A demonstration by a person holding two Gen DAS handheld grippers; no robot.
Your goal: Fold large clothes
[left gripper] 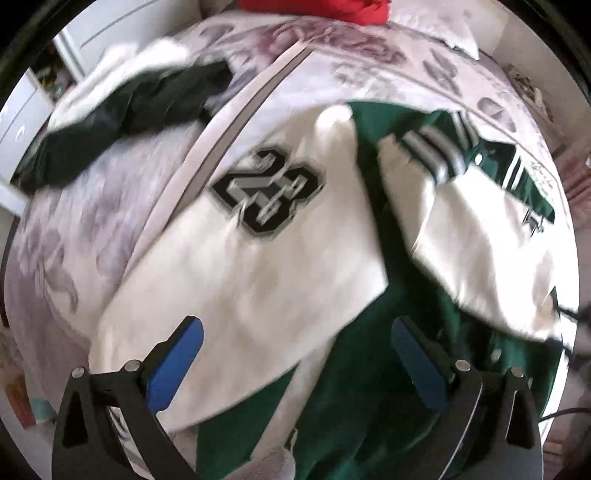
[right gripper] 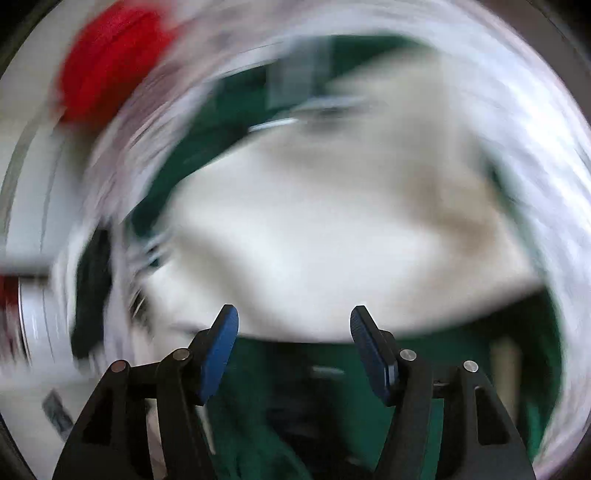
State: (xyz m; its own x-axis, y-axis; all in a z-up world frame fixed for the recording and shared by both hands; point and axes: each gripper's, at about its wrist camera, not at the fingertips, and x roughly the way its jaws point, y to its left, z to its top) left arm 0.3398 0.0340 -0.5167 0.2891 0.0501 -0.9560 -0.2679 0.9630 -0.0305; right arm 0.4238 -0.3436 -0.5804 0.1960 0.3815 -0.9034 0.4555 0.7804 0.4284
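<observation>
Two hand-held grippers are in use, each with two black fingers faced with blue pads. The left gripper (left gripper: pixel 297 332) points steeply down with its jaws spread wide and nothing between the pads; its left pad (left gripper: pixel 173 363) hangs over white fabric and its right pad over green fabric. Directly beneath it lies the one task garment, a green and white varsity-style jacket (left gripper: pixel 343 369) with a green body and two white sleeves, spread on the bed. One white sleeve (left gripper: pixel 240 266) is folded across the body just ahead of the left pad and carries a black and grey number patch (left gripper: pixel 267 192) reading "23". The second white sleeve (left gripper: pixel 476 236) lies to the right, ending in a green cuff with white stripes (left gripper: pixel 432 155); small writing near the far edge is too blurred to read. The right gripper (right gripper: pixel 293 321) also points downward with its jaws apart and empty, above the boundary between a white sleeve and the green body of the same jacket (right gripper: pixel 325 373); this view is heavily motion-blurred, so which sleeve it is cannot be told. Beyond the jacket, the bed carries one pale floral bedspread (left gripper: pixel 92 206), one dark green garment (left gripper: pixel 122 110) lying apart at the far left, one red item (left gripper: pixel 332 9) at the head, probably cloth, and one white pillow (left gripper: pixel 436 26).
</observation>
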